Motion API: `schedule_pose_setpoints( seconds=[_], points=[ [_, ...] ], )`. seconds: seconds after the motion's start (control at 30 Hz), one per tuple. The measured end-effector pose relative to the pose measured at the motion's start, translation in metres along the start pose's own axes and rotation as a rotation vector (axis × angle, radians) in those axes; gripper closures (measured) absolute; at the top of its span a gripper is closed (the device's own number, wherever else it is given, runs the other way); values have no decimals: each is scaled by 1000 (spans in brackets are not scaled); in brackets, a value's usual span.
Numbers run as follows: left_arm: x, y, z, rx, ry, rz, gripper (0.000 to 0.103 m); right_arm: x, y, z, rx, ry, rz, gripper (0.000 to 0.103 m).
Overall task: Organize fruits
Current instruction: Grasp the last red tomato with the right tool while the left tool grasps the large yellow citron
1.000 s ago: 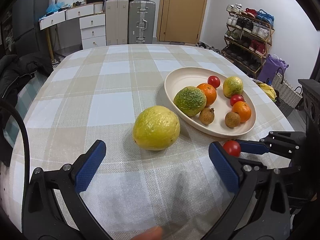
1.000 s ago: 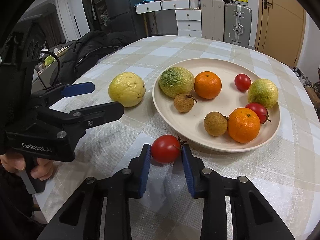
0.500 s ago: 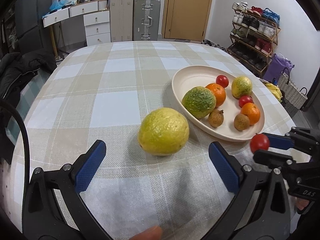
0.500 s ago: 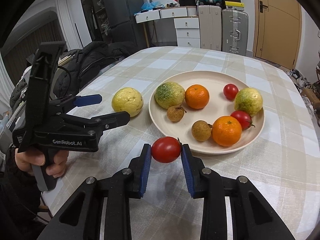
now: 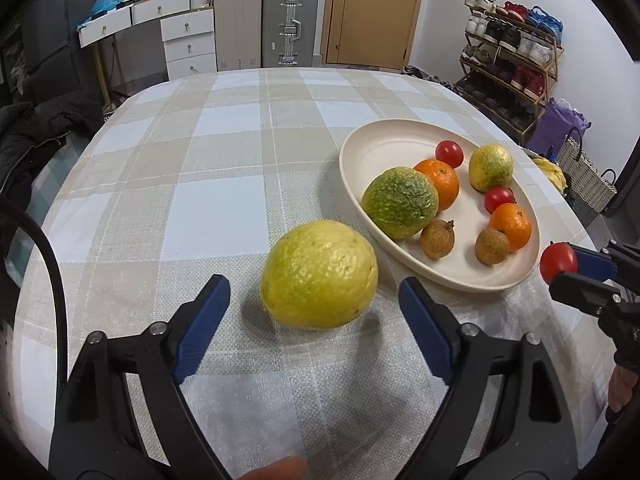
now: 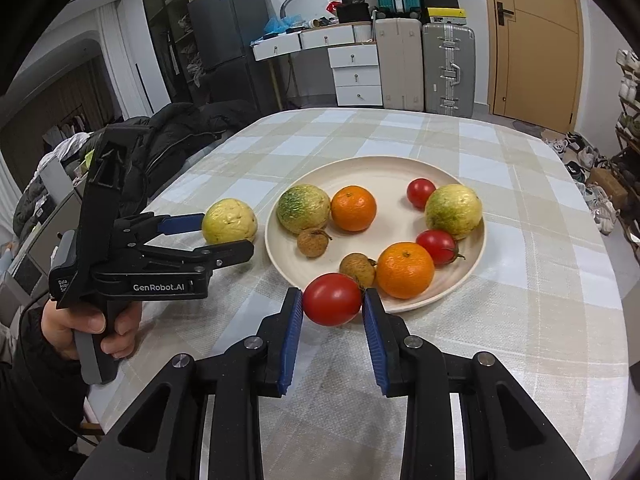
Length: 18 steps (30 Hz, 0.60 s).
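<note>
Tomato [image 6: 332, 299] sits clamped between the pads of the right gripper [image 6: 331, 310], raised just off the checked tablecloth [image 6: 540, 320] at the six o'clock rim of the cream plate [image 6: 384, 172] (which holds oranges, smaller tomatoes and other fruit). At the plate's nine o'clock, a yellow fruit [image 5: 319, 274] lies on the cloth between the closing jaws of the left gripper [image 5: 314, 300], pads not touching it.

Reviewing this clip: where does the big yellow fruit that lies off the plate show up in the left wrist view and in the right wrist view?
Left wrist: the yellow fruit sits low centre on the tablecloth, between the closing jaws of the left gripper, not yet pressed.
Right wrist: the same fruit lies left of centre, beside the left gripper.
Shared landmark: the cream plate, just right of the fruit.
</note>
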<state>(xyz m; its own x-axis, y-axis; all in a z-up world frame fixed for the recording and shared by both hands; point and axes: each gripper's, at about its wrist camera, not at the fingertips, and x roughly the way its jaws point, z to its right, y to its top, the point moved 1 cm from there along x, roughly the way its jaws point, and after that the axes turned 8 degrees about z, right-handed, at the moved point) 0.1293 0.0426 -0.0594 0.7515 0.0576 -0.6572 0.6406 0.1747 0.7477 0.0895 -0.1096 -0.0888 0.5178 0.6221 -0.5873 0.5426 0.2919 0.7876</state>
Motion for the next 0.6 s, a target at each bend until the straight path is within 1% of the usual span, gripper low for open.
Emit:
schedule_pose_setpoints(
  seconds=[0.07,0.1,0.17,0.2,0.6],
  points=[
    [2,0,0,-4,-7,-3,34,-1,0,2,6,-4,2,72],
    [2,0,-1,-7,-5,-7,37,-1,-1,2,7,-6,2,72],
    [3,-1,-2,-14,-10,-13,49,-2,-1,3,8,-6,3,72],
    [3,-1,-3,-17,-24,-15,51,-1,-1,4,11,-8,2,72],
    [-6,-5,-4,-29,-41,10,51,3,-2,6,14,-11,-5,72]
  ],
)
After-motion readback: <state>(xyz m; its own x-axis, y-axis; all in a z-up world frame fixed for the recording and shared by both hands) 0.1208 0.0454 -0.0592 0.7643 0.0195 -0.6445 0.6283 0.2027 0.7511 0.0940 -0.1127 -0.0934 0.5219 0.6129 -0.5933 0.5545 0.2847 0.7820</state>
